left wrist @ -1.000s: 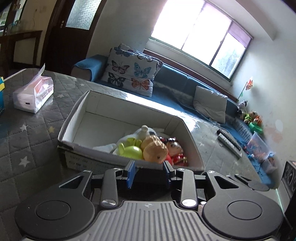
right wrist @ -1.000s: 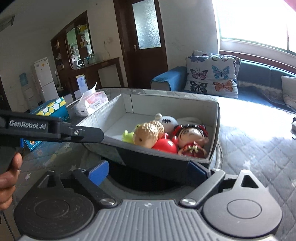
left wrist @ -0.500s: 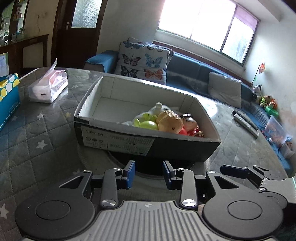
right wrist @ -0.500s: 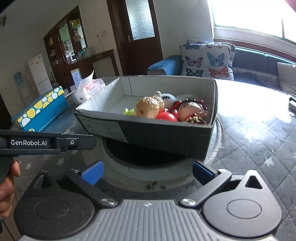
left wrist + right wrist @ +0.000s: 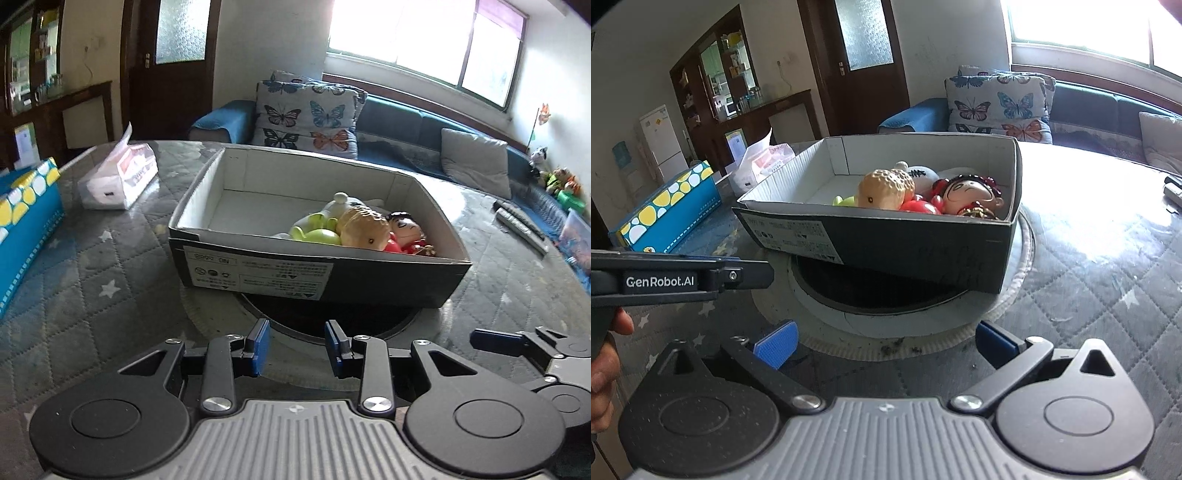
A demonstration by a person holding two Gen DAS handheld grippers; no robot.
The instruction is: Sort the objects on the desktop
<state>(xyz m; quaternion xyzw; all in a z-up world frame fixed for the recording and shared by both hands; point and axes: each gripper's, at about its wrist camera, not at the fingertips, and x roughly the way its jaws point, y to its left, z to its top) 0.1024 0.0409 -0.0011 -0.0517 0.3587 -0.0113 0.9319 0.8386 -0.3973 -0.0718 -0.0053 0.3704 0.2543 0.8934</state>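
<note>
From our left wrist view, the left gripper (image 5: 297,347) hangs low over the table (image 5: 92,280), jaws narrowly parted and empty; the toys (image 5: 354,230) lie bunched at the right end of the cardboard box (image 5: 258,264). From our right wrist view, the right gripper (image 5: 884,341) has jaws wide, empty. We judge the sorting looks done; otherwise, whatever is left sits out of view
</note>
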